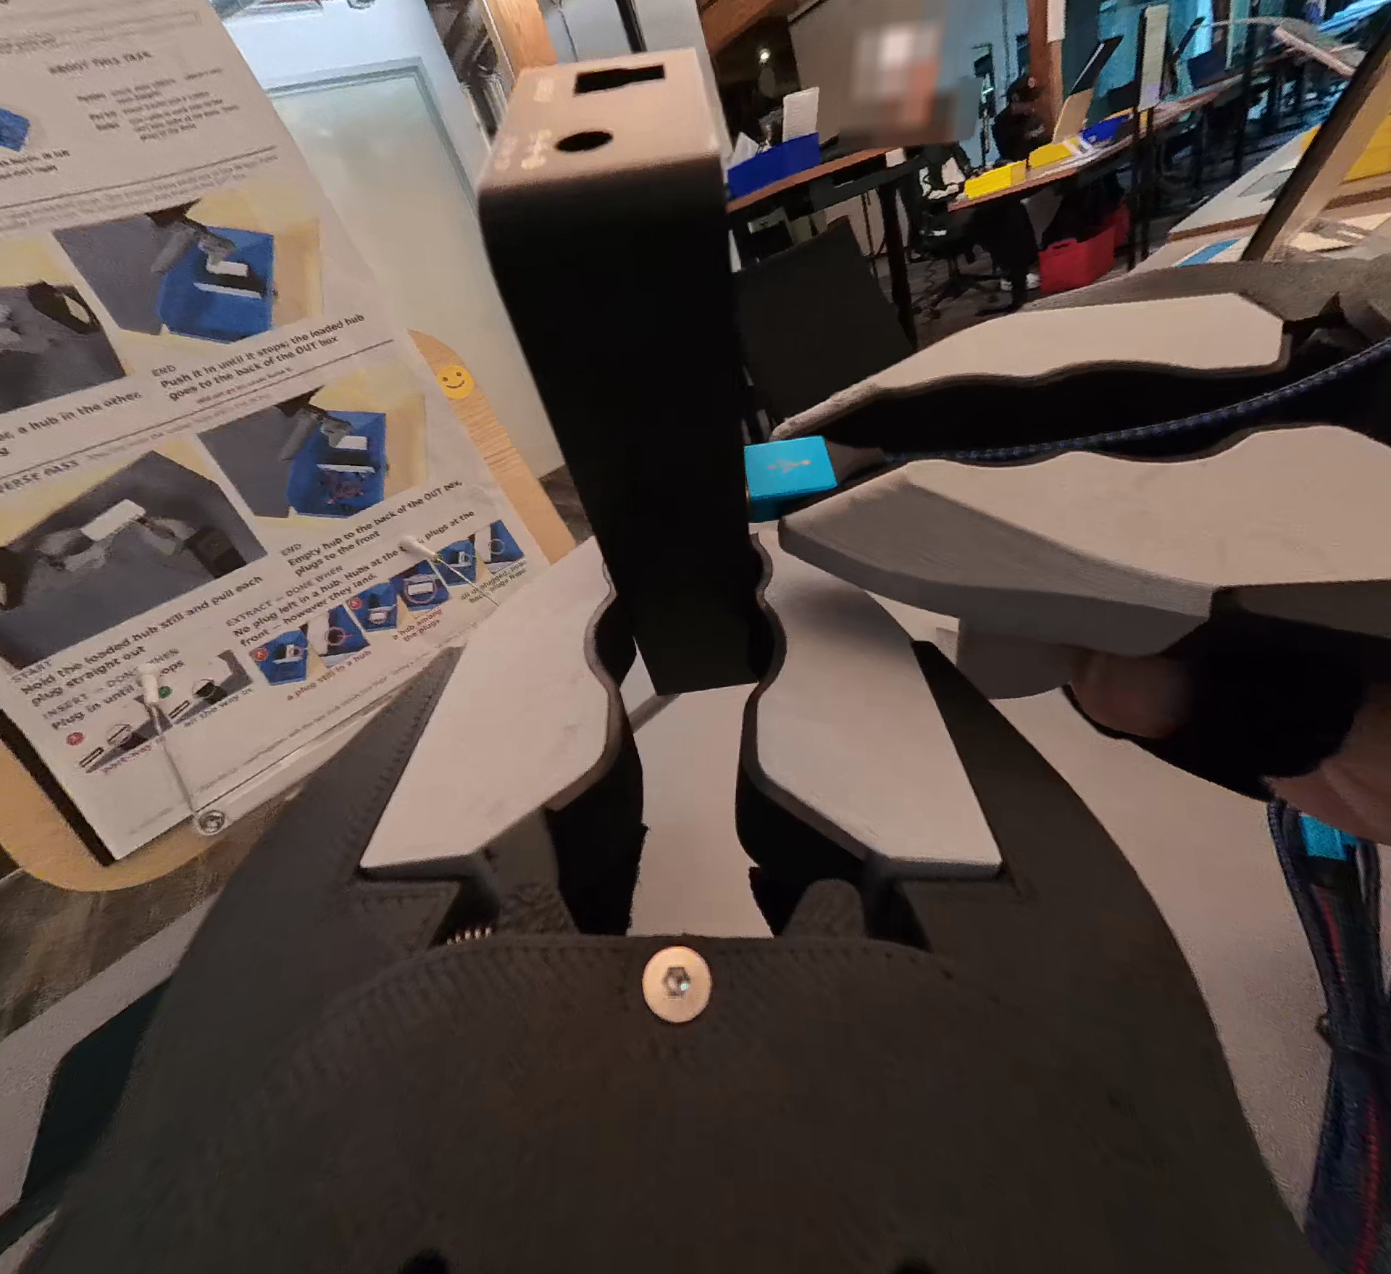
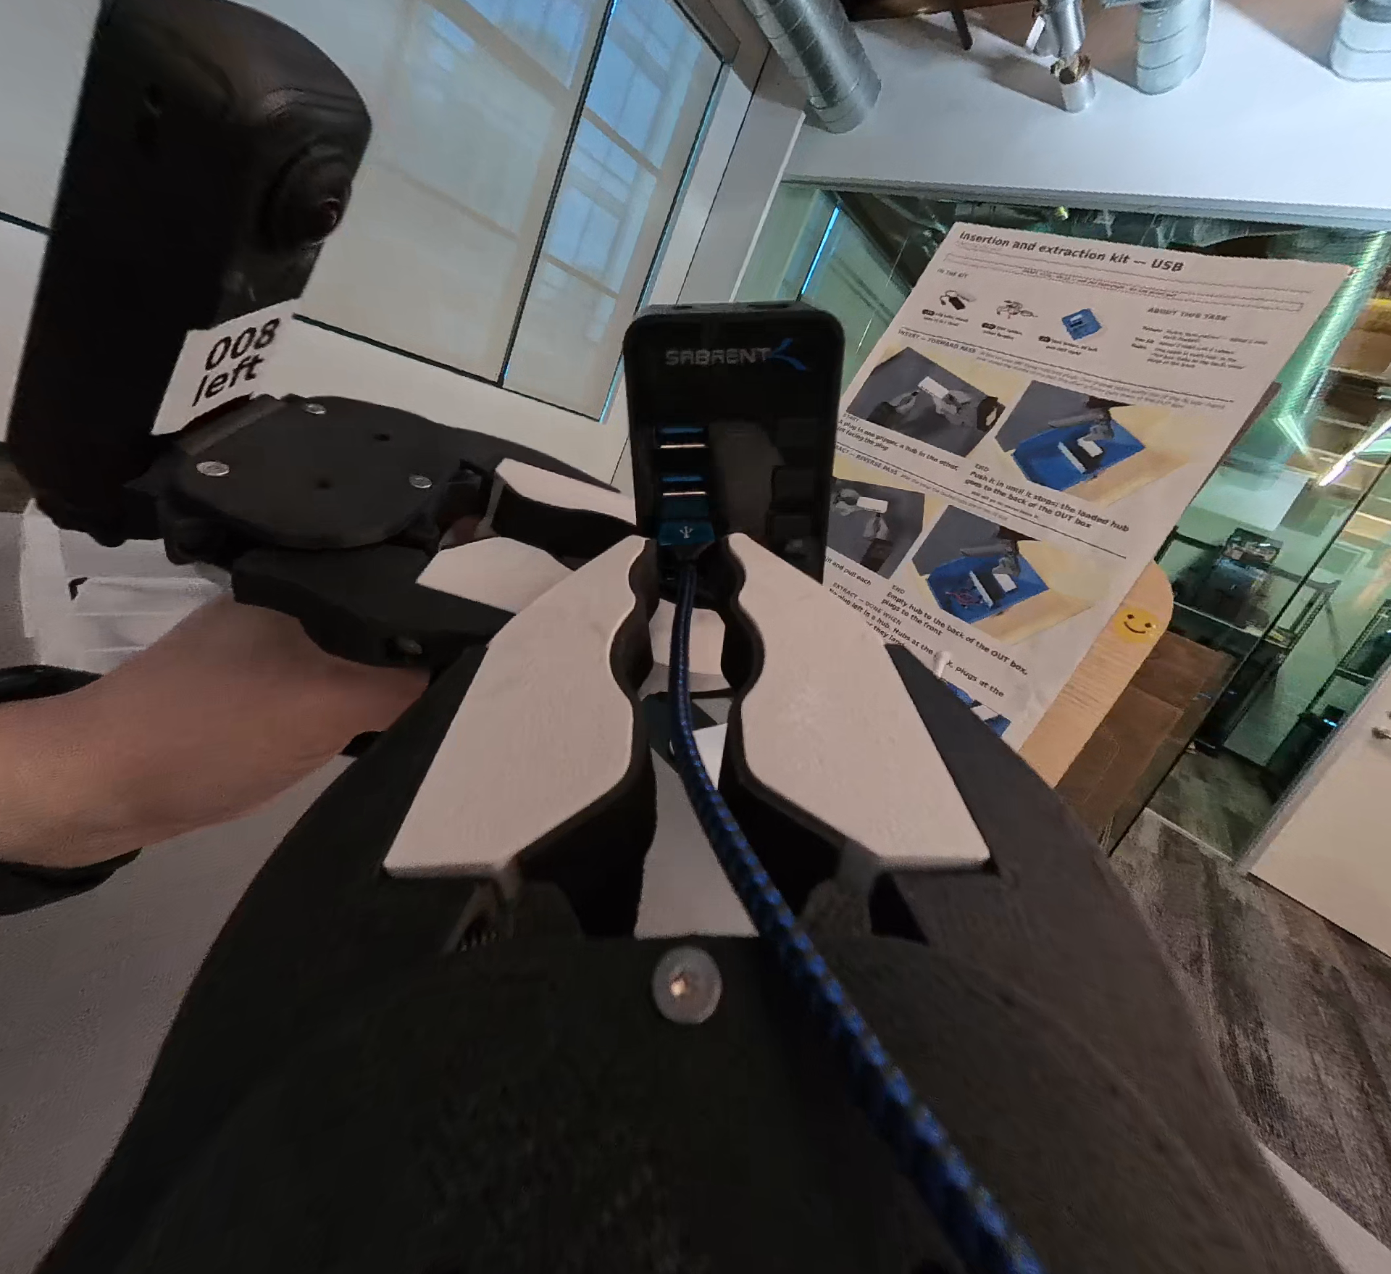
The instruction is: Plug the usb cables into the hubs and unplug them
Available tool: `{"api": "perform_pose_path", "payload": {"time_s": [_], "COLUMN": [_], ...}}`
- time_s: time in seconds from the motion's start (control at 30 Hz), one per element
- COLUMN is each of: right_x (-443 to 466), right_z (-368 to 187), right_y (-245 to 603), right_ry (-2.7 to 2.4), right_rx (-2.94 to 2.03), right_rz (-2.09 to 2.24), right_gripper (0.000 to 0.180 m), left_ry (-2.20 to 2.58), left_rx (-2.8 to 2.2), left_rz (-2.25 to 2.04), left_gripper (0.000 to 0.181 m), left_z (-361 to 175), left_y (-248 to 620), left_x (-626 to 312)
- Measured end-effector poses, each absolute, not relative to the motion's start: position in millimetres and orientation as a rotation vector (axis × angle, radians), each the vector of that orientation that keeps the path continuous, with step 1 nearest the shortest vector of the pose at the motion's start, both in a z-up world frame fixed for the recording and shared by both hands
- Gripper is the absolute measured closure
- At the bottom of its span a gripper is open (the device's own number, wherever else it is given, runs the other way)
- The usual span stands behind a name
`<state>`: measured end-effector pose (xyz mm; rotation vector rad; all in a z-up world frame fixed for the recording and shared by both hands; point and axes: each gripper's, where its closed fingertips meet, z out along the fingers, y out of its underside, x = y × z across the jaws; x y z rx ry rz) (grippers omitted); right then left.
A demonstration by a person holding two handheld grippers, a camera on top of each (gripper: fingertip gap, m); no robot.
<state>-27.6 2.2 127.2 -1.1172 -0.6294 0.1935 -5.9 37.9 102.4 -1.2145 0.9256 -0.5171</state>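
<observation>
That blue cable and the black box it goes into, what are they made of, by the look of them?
The cable looks wrapped in woven fabric: a blue and black braid pattern shows along it. Its blue plug has a smooth, slightly shiny shell, perhaps metal or plastic. The hub looks like matte black plastic, with flat faces, clean cut-out holes and no sheen. The right gripper holds the plug; the left gripper holds the hub.

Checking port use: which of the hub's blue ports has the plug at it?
The lowest of the blue ports on the hub: the blue plug sits at it, while the two above show open.
</observation>
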Motion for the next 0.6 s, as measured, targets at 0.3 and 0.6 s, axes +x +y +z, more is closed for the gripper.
{"api": "perform_pose_path", "payload": {"time_s": [0.3, 0.6], "right_x": [-24.3, -40.6], "right_z": [116.5, 15.5], "right_y": [17.2, 67.4], "right_ry": [-0.574, -0.425], "right_rx": [-1.185, -1.686], "right_rz": [0.239, 0.609], "right_gripper": [0.166, 0.147], "left_ry": [0.916, 0.710], "left_rx": [-1.327, -1.620], "left_rz": [-0.591, -0.776], "left_gripper": [0.155, 0.155], "left_z": [84.4, 11.0], "left_y": [53.1, 137.6], "left_x": [-2.8, -40.9]}}
